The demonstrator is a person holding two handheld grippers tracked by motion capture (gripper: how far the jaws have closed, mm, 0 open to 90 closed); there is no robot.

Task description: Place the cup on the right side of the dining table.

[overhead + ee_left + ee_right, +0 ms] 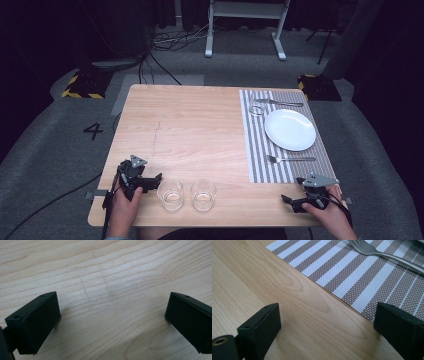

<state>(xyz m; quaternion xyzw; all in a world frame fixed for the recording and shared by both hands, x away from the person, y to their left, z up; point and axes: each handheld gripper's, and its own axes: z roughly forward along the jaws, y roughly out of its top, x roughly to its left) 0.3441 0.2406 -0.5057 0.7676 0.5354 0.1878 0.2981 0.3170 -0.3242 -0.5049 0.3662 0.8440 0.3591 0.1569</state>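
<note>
On the pale wooden bench [190,130], a brown-and-white striped woven placemat [257,150] lies along the right edge, carrying a round white plate [290,129], a steel fork [290,159] on the side of the plate toward the near edge, more steel cutlery [278,103] toward the far edge and a small clear glass [256,108] at the mat's far left corner. Two short clear drinking glasses stand upright near the near edge, side by side but apart: the left glass [170,194] and the right glass [203,194]. The left tongs [150,181] rest at the near left corner, just beside the left glass, spread wide over bare wood with nothing between them. The right tongs [290,201] sit at the near right corner, also spread and empty, close to the placemat's near left corner. Judging from this layout, the place setting looks mostly laid, while the two glasses remain off the mat; neither is gripped yet, so moving them appears to be the work left.
</note>
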